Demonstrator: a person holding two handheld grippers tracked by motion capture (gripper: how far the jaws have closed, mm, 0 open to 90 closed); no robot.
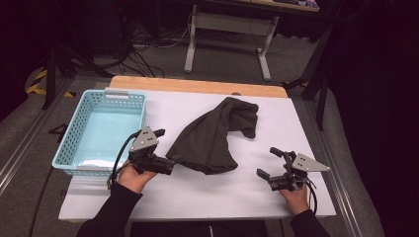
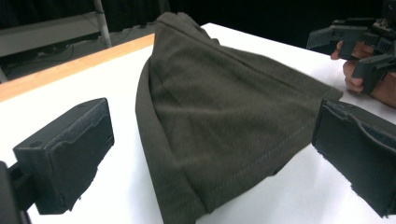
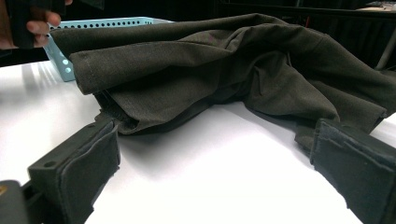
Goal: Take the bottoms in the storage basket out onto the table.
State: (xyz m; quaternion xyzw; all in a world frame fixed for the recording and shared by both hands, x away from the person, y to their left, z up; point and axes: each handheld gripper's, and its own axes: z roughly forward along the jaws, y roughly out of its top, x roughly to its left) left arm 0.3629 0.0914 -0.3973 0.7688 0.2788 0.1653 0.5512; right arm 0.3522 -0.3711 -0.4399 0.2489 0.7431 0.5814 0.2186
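One dark olive-grey garment [image 1: 213, 136], crumpled, on the white surface [image 1: 197, 190], near its middle. One light blue basket [image 1: 74, 140] at the surface's left side, well clear of the cloth's far end, close to its near left hem. Two grippers, one per hand.

Left gripper [image 1: 165, 148]: at the garment's near left edge, just beside the hem. Fingers [image 2: 65, 156] spread wide, the hemmed corner lying between them but not pinched.

Right gripper [image 1: 269, 163]: to the right of the garment, apart from it on bare surface. Fingers [image 3: 77, 172] wide, nothing between them; the cloth lies a little beyond the tips.

Hard to make out: what kind of garment it is. Folds hide its shape; one stitched hem shows in the left gripper view. The far side of the basket is cut off behind the cloth in the right gripper view. Room beyond the surface is dark; a table frame [image 1: 227, 37] and cables on the floor show faintly.

No writing or label readable anywhere.
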